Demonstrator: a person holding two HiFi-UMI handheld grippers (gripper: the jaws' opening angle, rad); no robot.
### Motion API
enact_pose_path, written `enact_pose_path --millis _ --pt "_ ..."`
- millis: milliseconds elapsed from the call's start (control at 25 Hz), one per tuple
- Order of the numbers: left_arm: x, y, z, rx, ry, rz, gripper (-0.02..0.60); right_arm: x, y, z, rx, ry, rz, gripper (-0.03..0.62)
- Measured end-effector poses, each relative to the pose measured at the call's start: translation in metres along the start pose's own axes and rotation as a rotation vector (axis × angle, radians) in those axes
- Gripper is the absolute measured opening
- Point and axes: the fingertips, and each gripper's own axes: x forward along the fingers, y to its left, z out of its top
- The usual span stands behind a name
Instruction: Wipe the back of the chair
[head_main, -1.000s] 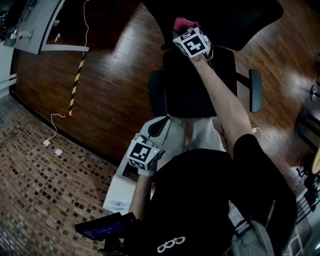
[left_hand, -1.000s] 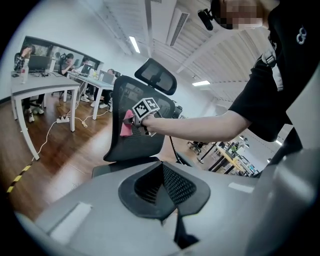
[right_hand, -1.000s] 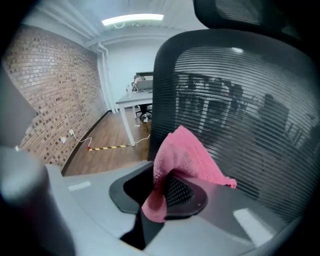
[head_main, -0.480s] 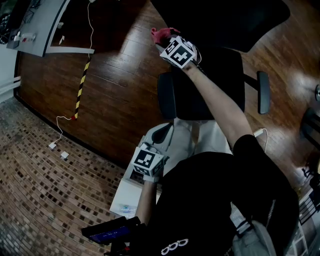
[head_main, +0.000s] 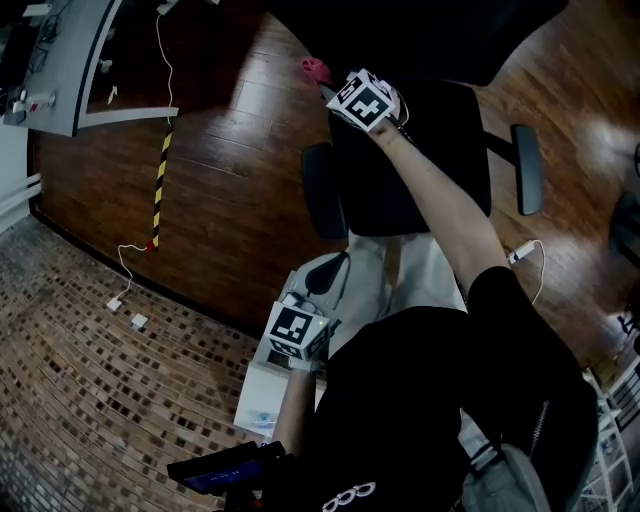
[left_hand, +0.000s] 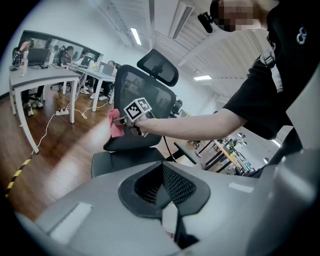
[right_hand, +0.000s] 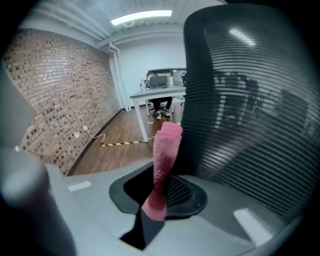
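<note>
Nearest the person, short of the chair's (head_main: 410, 160) seat front, the left gripper (left_hand: 173, 226) hangs with its jaws together and nothing between them. Beyond it, the person's arm (head_main: 440, 210) stretches across the black seat, between the two armrests (head_main: 318, 190). It carries the right gripper (right_hand: 150, 212) up to the left side edge of the chair's mesh backrest (right_hand: 250, 125). That gripper is clamped on a pink cloth (right_hand: 165, 160), which stands up from the jaws. The cloth's upper part lies at the backrest's dark frame, seemingly touching it, above seat height. Left of the chair the dark wooden floor (head_main: 230, 200) carries a strip of yellow-and-black tape (head_main: 158, 170) and a thin white cable (head_main: 172, 50). Farther left of the chair still, a grey tabletop (head_main: 70, 60) juts in from the corner.
</note>
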Motion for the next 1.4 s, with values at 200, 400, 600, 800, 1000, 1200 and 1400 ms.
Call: enact_pose_path --millis 200,400,600,800,1000,1200,1400 --pt "0.016 -0.012 0.001 0.017 0.023 -0.026 -0.011 -0.023 -0.041 -0.024 0.067 -0.011 -0.07 0.049" --pt "0.029 -0.019 0.005 0.024 0.038 -0.036 -0.011 -0.051 -0.079 -0.047 0.131 -0.017 -0.127 0.049" --pt "0.052 -0.034 0.012 0.029 0.072 -0.049 -0.011 -0.081 -0.116 -0.08 0.178 -0.013 -0.174 0.051" --pt "0.073 -0.051 0.022 0.062 0.053 -0.083 -0.011 -0.11 -0.146 -0.107 0.21 -0.003 -0.212 0.051" --pt "0.098 -0.066 0.027 0.072 0.078 -0.109 -0.011 -0.138 -0.18 -0.131 0.252 -0.002 -0.255 0.051" --pt "0.126 -0.084 0.036 0.096 0.097 -0.151 -0.011 -0.17 -0.213 -0.155 0.307 -0.006 -0.303 0.051" --pt "0.147 -0.098 0.043 0.129 0.12 -0.188 -0.011 -0.199 -0.238 -0.183 0.413 -0.013 -0.354 0.051"
